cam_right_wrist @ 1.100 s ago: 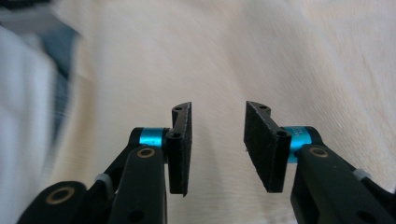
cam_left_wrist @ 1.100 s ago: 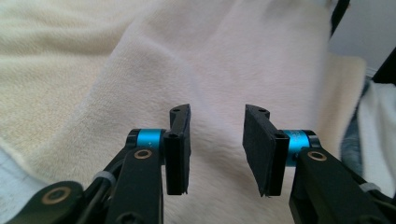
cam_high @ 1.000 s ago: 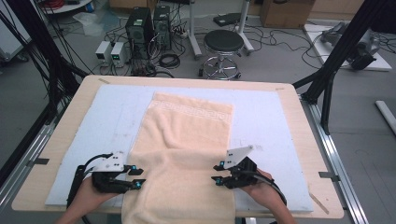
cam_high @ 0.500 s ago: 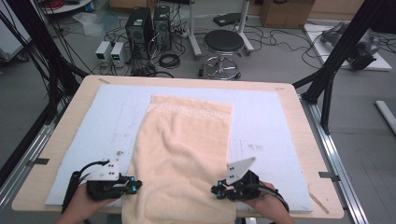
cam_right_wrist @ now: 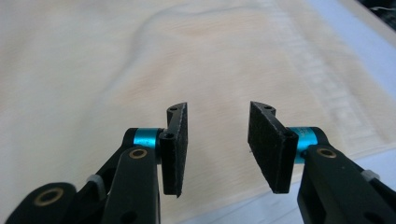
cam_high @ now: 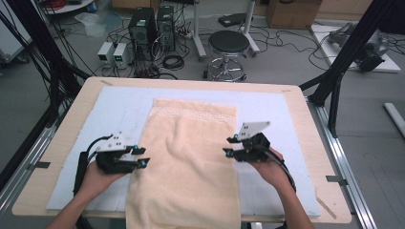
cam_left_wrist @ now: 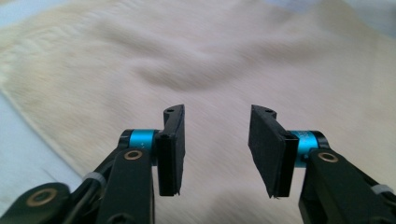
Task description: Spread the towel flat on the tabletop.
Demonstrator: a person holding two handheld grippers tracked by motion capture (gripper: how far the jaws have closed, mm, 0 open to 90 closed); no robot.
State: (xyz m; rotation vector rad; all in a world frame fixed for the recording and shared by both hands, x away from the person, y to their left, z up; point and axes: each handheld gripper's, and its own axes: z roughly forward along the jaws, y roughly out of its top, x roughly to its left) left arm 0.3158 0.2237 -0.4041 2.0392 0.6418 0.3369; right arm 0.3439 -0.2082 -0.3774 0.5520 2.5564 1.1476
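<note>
A peach towel (cam_high: pixel 186 157) lies lengthwise down the middle of the pale blue mat (cam_high: pixel 119 107), its near end hanging over the table's front edge. My left gripper (cam_high: pixel 140 156) hovers at the towel's left edge and my right gripper (cam_high: pixel 228 146) at its right edge, both pointing inward. Both pairs of jaws have just been opening and now stand open with nothing between them. In the left gripper view the left gripper (cam_left_wrist: pixel 218 112) looks across the towel (cam_left_wrist: pixel 210 56). The right gripper (cam_right_wrist: pixel 218 107) faces the towel (cam_right_wrist: pixel 140 70) and its patterned border.
The wooden table (cam_high: pixel 305 124) has metal rails along both sides. Black frame posts (cam_high: pixel 344 62) stand at the right and left corners. Beyond the far edge are a stool (cam_high: pixel 229 45), computer towers (cam_high: pixel 143 26) and cables on the floor.
Both hands dipped toward the front edge with jaws nearly shut at the towel's sides, then rose and moved away up the table with jaws open. The towel's far end shifted slightly nearer.
</note>
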